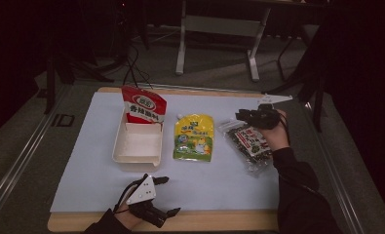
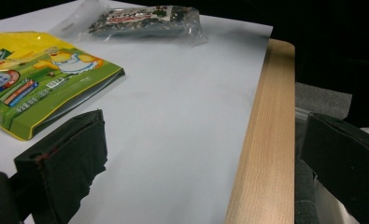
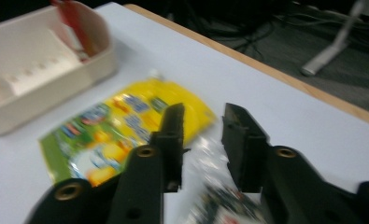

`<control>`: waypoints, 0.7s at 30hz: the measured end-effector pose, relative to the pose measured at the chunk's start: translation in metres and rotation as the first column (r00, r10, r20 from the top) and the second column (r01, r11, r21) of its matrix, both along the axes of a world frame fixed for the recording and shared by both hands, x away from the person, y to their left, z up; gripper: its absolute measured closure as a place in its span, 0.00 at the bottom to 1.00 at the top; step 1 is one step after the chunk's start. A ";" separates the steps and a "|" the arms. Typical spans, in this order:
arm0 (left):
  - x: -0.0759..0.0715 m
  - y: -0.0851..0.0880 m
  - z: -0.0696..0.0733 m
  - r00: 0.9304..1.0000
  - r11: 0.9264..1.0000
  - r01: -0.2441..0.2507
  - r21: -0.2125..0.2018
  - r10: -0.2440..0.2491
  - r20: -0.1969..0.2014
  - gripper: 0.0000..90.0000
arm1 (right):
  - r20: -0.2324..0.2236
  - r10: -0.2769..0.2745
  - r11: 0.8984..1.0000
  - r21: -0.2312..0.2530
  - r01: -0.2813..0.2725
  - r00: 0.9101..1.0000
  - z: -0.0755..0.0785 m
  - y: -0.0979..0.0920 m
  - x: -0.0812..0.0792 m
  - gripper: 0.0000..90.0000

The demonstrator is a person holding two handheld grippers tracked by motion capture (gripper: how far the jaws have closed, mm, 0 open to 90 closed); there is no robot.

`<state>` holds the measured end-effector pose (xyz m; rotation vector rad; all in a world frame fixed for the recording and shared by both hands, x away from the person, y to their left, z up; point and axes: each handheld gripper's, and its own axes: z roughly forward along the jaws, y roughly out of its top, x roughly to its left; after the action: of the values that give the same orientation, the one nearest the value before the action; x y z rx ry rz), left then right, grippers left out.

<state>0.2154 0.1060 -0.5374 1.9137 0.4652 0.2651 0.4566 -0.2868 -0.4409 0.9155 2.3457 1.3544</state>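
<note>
A clear bag of dark snacks (image 1: 248, 143) lies flat at the right of the white sheet. My right gripper (image 1: 240, 116) hovers over its far top corner. In the right gripper view the right gripper (image 3: 203, 114) is open by a narrow gap, with the clear bag (image 3: 210, 186) below it and nothing clamped. A yellow-green spouted pouch (image 1: 195, 138) lies in the middle. A red pouch (image 1: 142, 106) stands in the far end of a cream tray (image 1: 119, 146). My left gripper (image 1: 168, 196) rests open near the front edge. Its jaws (image 2: 205, 119) stand wide apart over bare sheet.
The wooden table edge (image 2: 261, 154) runs just right of the left gripper. The white sheet (image 1: 97, 165) covers most of the tabletop. A person's dark right sleeve (image 1: 302, 195) comes in at the lower right. Table legs (image 1: 180, 48) and cables (image 1: 131, 63) stand on the floor beyond.
</note>
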 end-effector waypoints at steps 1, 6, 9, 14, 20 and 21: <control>0.000 0.000 0.000 1.000 1.000 -0.001 0.002 0.001 -0.001 0.02 | -0.010 -0.014 1.000 -0.011 0.014 1.000 -0.003 -0.007 0.001 0.87; 0.001 -0.002 -0.002 1.000 1.000 0.009 0.002 -0.009 -0.009 0.02 | -0.066 -0.082 0.995 -0.059 0.078 0.994 -0.023 -0.038 0.004 1.00; 0.001 -0.002 -0.002 1.000 1.000 0.015 0.000 -0.015 -0.011 0.02 | -0.087 -0.128 0.991 -0.053 0.123 0.988 -0.036 -0.056 0.007 1.00; 0.001 -0.002 -0.002 1.000 1.000 0.013 0.003 -0.013 -0.012 0.02 | -0.116 -0.219 0.975 -0.073 0.211 0.969 -0.060 -0.076 0.014 1.00; 0.000 0.000 -0.002 1.000 1.000 0.007 0.004 -0.007 -0.011 0.02 | -0.130 -0.306 0.951 -0.082 0.297 0.943 -0.071 -0.094 0.021 1.00; 0.000 -0.001 -0.002 1.000 1.000 0.007 0.006 -0.007 -0.012 0.02 | -0.132 -0.320 0.946 -0.093 0.310 0.938 -0.074 -0.097 0.023 1.00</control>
<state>0.2158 0.1055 -0.5396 1.9235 0.4657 0.2507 0.4792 -0.3837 -0.5152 1.3424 2.2078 1.1019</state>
